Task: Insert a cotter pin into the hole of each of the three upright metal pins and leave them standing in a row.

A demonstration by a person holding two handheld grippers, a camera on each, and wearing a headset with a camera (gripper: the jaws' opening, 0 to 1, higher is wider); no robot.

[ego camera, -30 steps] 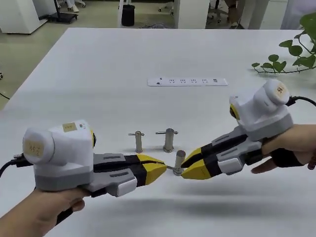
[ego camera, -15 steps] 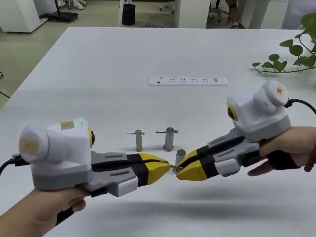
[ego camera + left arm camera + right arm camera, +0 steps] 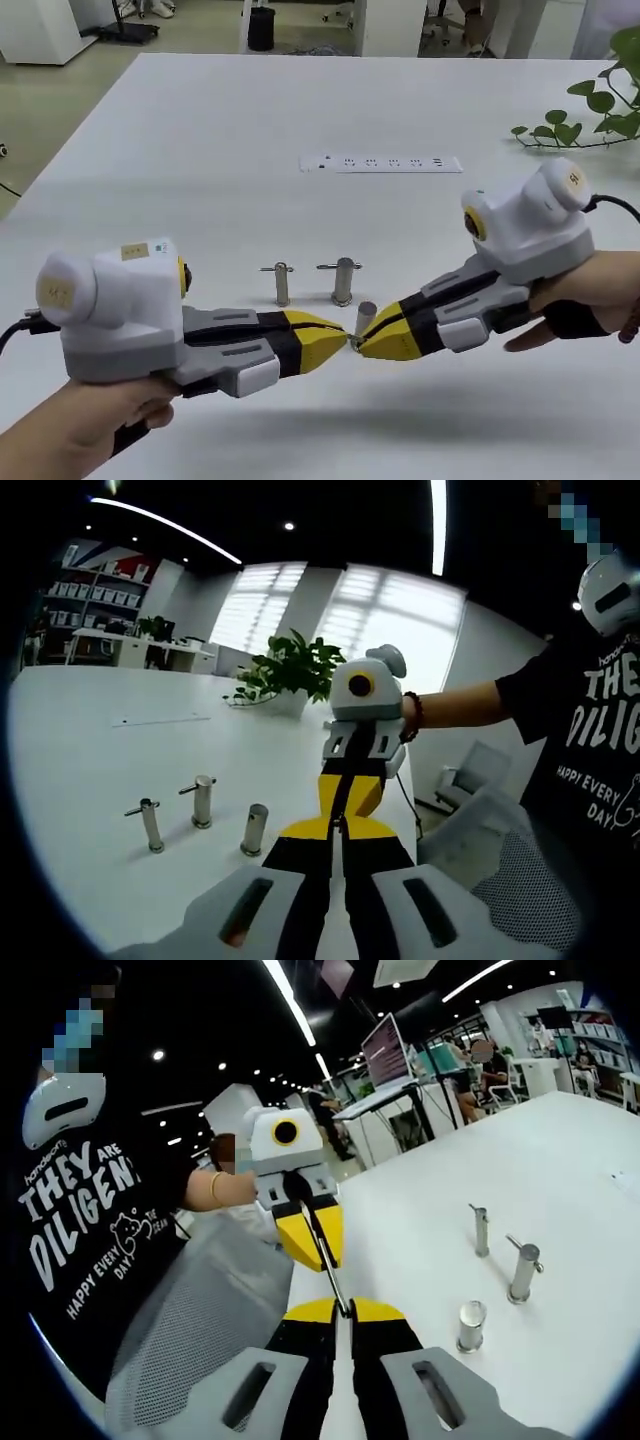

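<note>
Three upright metal pins stand on the white table. The left pin [image 3: 282, 285] [image 3: 150, 823] [image 3: 481, 1230] and the middle pin [image 3: 343, 282] [image 3: 203, 800] [image 3: 522, 1272] each carry a cotter pin crosswise near the top. The third pin [image 3: 366, 318] [image 3: 254, 829] [image 3: 470, 1326] stands nearer, with no cotter pin in it. My left gripper [image 3: 342, 340] [image 3: 336, 832] [image 3: 320, 1263] and right gripper [image 3: 363, 346] [image 3: 345, 1312] [image 3: 342, 805] meet tip to tip just in front of the third pin. Both are shut on the ends of one thin cotter pin [image 3: 331, 1282].
A white power strip [image 3: 380, 164] lies farther back on the table [image 3: 200, 180]. A green plant [image 3: 590, 110] [image 3: 290, 670] reaches in at the right edge. A person in a black shirt appears in both gripper views.
The two gripper tips have drawn closer together, from a small gap to nearly touching. The three upright pins have not moved.
</note>
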